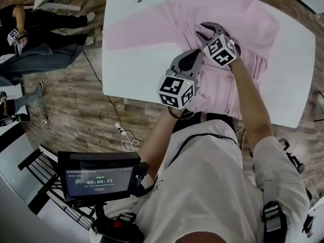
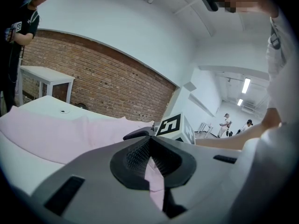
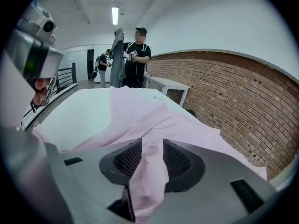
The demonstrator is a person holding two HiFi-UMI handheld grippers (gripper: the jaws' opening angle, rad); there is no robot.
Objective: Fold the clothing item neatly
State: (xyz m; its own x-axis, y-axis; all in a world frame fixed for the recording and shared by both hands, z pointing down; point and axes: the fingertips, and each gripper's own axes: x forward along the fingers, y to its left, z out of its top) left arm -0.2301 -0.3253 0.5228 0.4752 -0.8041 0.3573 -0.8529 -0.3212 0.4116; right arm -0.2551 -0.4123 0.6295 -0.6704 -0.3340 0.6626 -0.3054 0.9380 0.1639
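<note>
Item: one pale pink shirt (image 1: 223,14). It lies on the white worktop (image 1: 126,70), covering the zone from 12 to 4 o'clock as seen from the operator's side. One sleeve (image 1: 136,32) runs flat toward 10 o'clock. The body is creased, with bunched pleats at the near edge, about 5 o'clock.

Left tool (image 2: 149,155): jaws fully together, a thin pinch of shirt clamped between the pads.

Right tool (image 3: 150,155): jaws partly apart. A thick fold of shirt stands in the gap; the pads appear to rest beside it rather than clamp it.

Handling, as judged: the cloth is light, thin and limp. It will sag and drag wherever it is unsupported, and it slides readily on the smooth worktop. It is not fragile. Take hold at a seam, hem or shoulder edge, with both tools well apart along one line, so the fold falls straight. A pinch mid-panel only gathers more creases.
</note>
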